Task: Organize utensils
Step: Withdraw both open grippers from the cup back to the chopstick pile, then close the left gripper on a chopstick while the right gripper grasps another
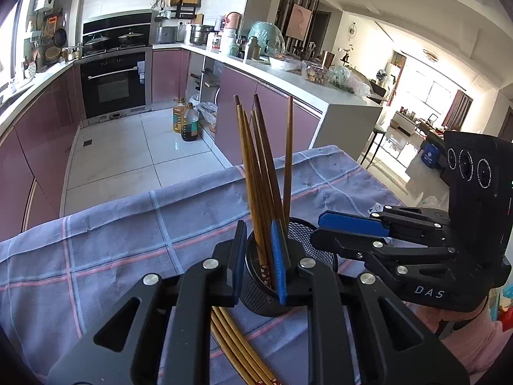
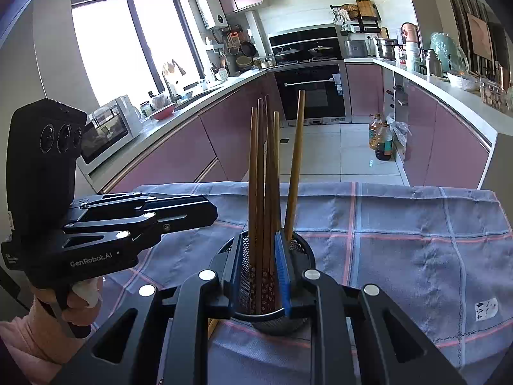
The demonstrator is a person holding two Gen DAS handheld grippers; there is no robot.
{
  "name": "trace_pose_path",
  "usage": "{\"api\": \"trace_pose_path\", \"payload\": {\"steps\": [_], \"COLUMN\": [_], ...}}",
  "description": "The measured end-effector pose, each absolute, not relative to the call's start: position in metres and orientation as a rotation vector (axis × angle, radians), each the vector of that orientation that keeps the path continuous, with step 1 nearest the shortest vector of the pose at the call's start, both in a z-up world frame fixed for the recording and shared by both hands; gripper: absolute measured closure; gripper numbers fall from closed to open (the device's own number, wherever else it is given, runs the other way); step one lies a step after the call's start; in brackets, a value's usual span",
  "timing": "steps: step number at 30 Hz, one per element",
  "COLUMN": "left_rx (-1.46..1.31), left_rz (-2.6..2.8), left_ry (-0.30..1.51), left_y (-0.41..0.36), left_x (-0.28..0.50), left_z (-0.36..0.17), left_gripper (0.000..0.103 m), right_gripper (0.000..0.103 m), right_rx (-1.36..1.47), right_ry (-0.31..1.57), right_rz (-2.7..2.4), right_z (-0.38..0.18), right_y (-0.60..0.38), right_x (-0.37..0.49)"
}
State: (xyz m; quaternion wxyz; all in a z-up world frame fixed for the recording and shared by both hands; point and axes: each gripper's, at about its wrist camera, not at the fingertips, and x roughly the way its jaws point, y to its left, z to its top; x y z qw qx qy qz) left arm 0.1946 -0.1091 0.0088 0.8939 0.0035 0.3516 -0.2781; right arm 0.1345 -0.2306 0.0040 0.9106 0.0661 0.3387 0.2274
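A black mesh holder (image 1: 307,240) (image 2: 301,250) stands on the plaid cloth with several brown chopsticks (image 1: 263,166) (image 2: 266,173) upright in it. My left gripper (image 1: 258,250) is partly open around the chopstick bundle above the holder's rim; I cannot see that the pads press on it. My right gripper (image 2: 259,256) is likewise partly open around the bundle. In the left wrist view the right gripper (image 1: 323,227) sits right of the holder, jaws nearly together. More chopsticks (image 1: 237,346) lie on the cloth under my left gripper.
The table carries a blue-grey plaid cloth (image 1: 128,250) (image 2: 400,250). Its far edge (image 1: 179,186) drops to the kitchen floor. Oil bottles (image 1: 189,123) stand on the floor by pink cabinets. A white tag (image 2: 485,309) lies on the cloth.
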Motion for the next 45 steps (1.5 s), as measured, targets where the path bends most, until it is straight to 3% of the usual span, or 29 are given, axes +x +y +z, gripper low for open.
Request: {"api": "trace_pose_path", "payload": {"steps": [2,3,6,10,16,27,45], "left_rx": [0.006,-0.002,-0.007,0.006,0.016,0.035,0.032], "left_rz": [-0.563,-0.559,-0.544,-0.507,-0.451,-0.388,-0.392], "left_ry": [0.705,0.691,0.661,0.632,0.711,0.848,0.882], "left_y": [-0.103,-0.099,-0.086,-0.069,-0.049,-0.033,-0.036], "left_x": [0.187,0.182,0.166,0.142,0.121,0.103,0.102], "left_z": [0.011,0.012,0.011,0.001,-0.037,-0.100,-0.115], "left_gripper": [0.078,0.067,0.064,0.046,0.034,0.030,0.030], "right_gripper": [0.077,0.070,0.070,0.067,0.063,0.063,0.064], "right_rx": [0.133,0.134,0.119,0.104,0.109,0.084,-0.011], "right_ry": [0.684,0.677,0.654,0.659,0.787,0.899,0.915], "right_rz": [0.484,0.493,0.535,0.594,0.608,0.556,0.509], "right_z": [0.006,0.006,0.009,0.001,-0.046,-0.088,-0.100], "right_y": [-0.229,-0.229,-0.225,-0.214,-0.194,-0.168,-0.151], "right_x": [0.126,0.122,0.106,0.087,0.083,0.087,0.080]}}
